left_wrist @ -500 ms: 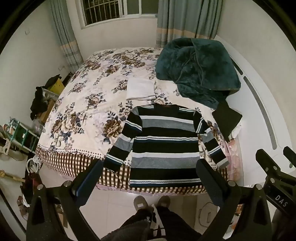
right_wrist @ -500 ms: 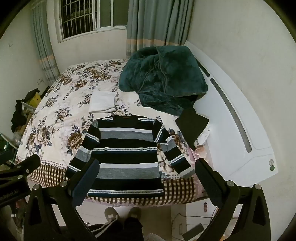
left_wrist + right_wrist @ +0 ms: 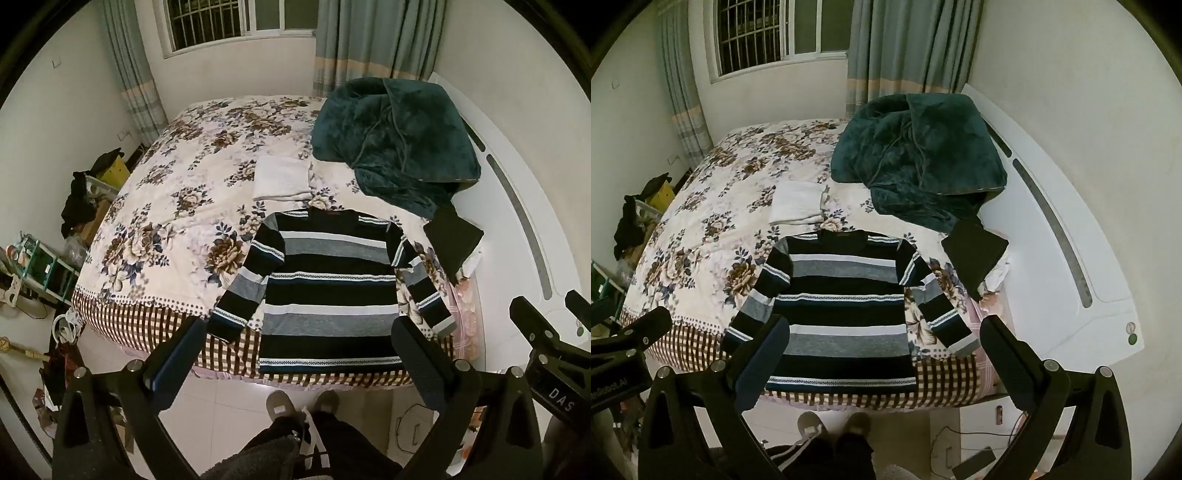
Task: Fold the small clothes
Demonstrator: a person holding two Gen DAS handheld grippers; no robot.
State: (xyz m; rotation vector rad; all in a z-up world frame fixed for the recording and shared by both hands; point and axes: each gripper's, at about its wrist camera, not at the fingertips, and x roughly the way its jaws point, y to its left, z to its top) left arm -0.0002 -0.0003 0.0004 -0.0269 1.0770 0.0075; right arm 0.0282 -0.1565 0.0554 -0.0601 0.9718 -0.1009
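Observation:
A striped sweater in black, grey and white lies flat on the floral bed, hem at the near edge, both sleeves spread down and outward. The right wrist view shows the same sweater. My left gripper hangs well above the near edge of the bed, open, nothing between its fingers. My right gripper is likewise open and empty, high over the sweater's hem. Neither touches the cloth. The right gripper's body shows at the right edge of the left wrist view.
A folded white cloth lies beyond the sweater's collar. A heaped teal blanket sits at the back right, a black folded item beside the right sleeve. A person's feet stand on the tiled floor. Clutter and a rack line the left wall.

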